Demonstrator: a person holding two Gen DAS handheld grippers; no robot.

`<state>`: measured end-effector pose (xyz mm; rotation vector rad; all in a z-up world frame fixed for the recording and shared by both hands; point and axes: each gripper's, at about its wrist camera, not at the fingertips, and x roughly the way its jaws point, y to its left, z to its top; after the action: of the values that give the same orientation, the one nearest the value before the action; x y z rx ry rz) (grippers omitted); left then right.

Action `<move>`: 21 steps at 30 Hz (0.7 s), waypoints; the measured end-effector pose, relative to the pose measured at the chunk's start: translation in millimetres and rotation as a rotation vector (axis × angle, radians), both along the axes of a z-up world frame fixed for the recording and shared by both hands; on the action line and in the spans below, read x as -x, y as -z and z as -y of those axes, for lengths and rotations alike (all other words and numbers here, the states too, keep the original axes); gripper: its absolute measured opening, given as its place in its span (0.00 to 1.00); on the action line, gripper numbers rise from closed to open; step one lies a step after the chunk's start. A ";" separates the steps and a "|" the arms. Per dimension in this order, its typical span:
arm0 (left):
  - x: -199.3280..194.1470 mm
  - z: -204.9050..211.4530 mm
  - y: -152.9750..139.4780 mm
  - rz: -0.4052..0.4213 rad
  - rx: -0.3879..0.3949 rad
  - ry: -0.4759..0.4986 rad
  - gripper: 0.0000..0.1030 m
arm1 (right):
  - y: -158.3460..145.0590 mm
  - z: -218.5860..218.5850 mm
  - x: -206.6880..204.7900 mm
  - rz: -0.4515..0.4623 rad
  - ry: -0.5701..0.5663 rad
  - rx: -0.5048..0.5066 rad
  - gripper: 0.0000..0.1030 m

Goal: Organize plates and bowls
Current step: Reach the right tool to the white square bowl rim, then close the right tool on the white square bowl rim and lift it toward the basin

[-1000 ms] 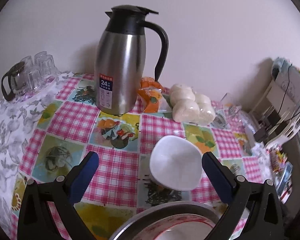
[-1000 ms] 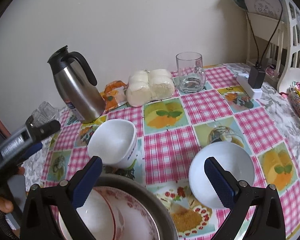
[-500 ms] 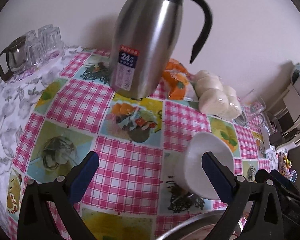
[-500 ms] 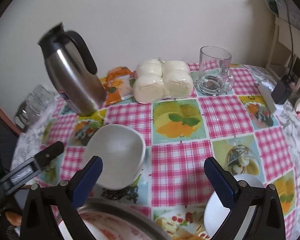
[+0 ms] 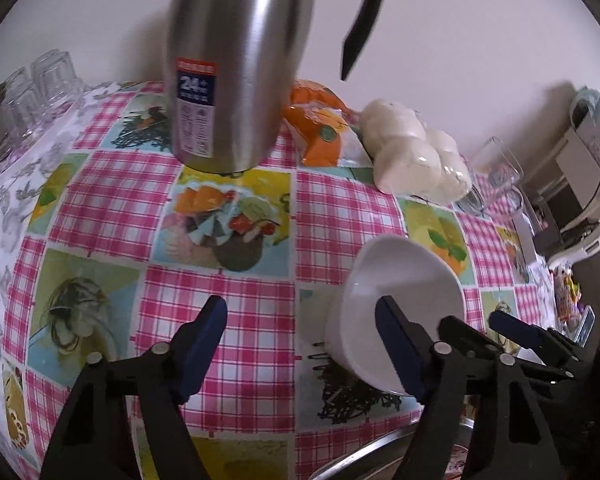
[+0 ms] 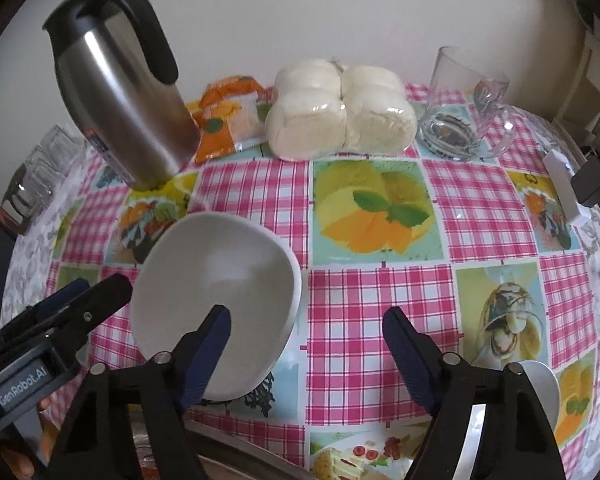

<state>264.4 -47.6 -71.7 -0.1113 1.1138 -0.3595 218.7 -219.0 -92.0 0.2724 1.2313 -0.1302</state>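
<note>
A white bowl (image 5: 396,292) (image 6: 220,280) stands on the checked tablecloth. My left gripper (image 5: 300,312) hovers low at the bowl's left side. Its jaws are closing: the right finger (image 5: 396,332) overlaps the bowl's inside, the left one is over the cloth, and no pad presses. My right gripper (image 6: 306,316) is at the bowl's right side, also closing. Its left finger (image 6: 208,340) is over the bowl's inside and the rim lies between the fingers, untouched. A second white bowl (image 6: 540,388) shows at the lower right, and a metal basin (image 5: 360,456) (image 6: 228,444) lies just below both grippers.
A steel thermos jug (image 5: 236,60) (image 6: 120,96) stands behind the bowl. Beside it lie an orange packet (image 6: 228,120) and wrapped white buns (image 6: 340,120). A glass mug (image 6: 460,120) is at the back right, several glasses (image 5: 28,92) at the far left, and a white plug strip (image 6: 564,184) at the right edge.
Both grippers have sunk closer to the table and closed in on the white bowl from either side. Their jaws have narrowed. The second bowl has slid to the right view's lower corner.
</note>
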 end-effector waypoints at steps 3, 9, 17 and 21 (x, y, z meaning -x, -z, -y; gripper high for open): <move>1.4 8.8 3.3 -0.002 -0.021 0.036 0.60 | 6.1 -2.2 -3.3 -0.018 -0.005 -0.003 0.71; 4.0 23.1 12.3 -0.001 -0.053 0.078 0.46 | 15.4 -6.4 -9.1 -0.057 -0.020 -0.014 0.56; 1.3 24.1 17.9 -0.018 -0.054 0.095 0.32 | 25.5 -7.1 -13.3 -0.092 -0.034 -0.052 0.30; 0.4 20.9 19.0 -0.027 -0.030 0.093 0.32 | 27.5 -14.0 -17.4 -0.103 -0.073 -0.043 0.24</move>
<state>264.1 -68.5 -90.7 -0.0376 1.1531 -0.4251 236.1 -204.9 -119.5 0.2606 1.3454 -0.0549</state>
